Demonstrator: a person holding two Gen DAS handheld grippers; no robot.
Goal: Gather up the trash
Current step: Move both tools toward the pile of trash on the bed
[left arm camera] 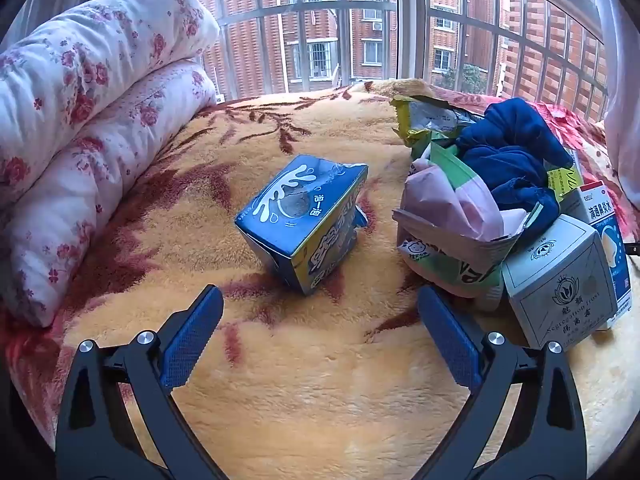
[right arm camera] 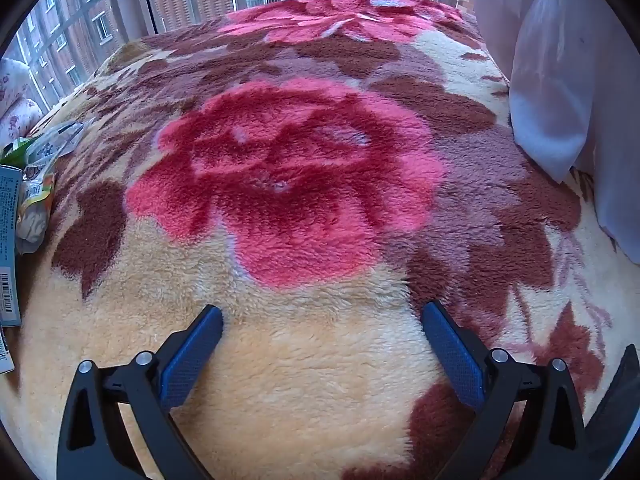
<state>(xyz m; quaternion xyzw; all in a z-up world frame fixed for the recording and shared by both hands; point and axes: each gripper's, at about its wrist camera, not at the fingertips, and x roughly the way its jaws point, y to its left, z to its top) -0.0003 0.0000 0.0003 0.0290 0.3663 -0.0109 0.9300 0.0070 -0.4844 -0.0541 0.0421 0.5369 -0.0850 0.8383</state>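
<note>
**Trash pickup on the bed: both tongs wide open, nothing grabbed yet**

Left wrist view first. The left gripper (left arm camera: 320,312) hangs over the fleece blanket (left arm camera: 320,400) with its jaws spread as wide as they go and nothing between them. Dead ahead, out in the middle of the blanket, sits a crushed blue carton (left arm camera: 306,220), tipped on one corner and well clear of everything else. My guess is that's the first target, since it sits centred ahead of the open jaws and has free space on both sides for the fingers. Toward the right edge of the bed there's the main heap: a pink-and-green snack bag (left arm camera: 452,232) gaping open, a yellow foil wrapper (left arm camera: 424,120) behind it, a dark blue cloth (left arm camera: 512,160) draped on top, and a grey box (left arm camera: 560,284) leaning against the pile with a blue-and-white box (left arm camera: 608,224) just behind it. The rolled floral quilt (left arm camera: 80,120) lies along the left edge, out of the way.

Right wrist view. The right gripper (right arm camera: 322,328) is open too, empty, tilted steeply down at a bare stretch of blanket with the big red flower. Only scraps of trash show at the far left edge here: a clear snack wrapper (right arm camera: 40,160) and a printed box edge (right arm camera: 8,240). A white curtain (right arm camera: 568,80) hangs at the right. Looks like this hand is just parked clear while the left one works.
</note>
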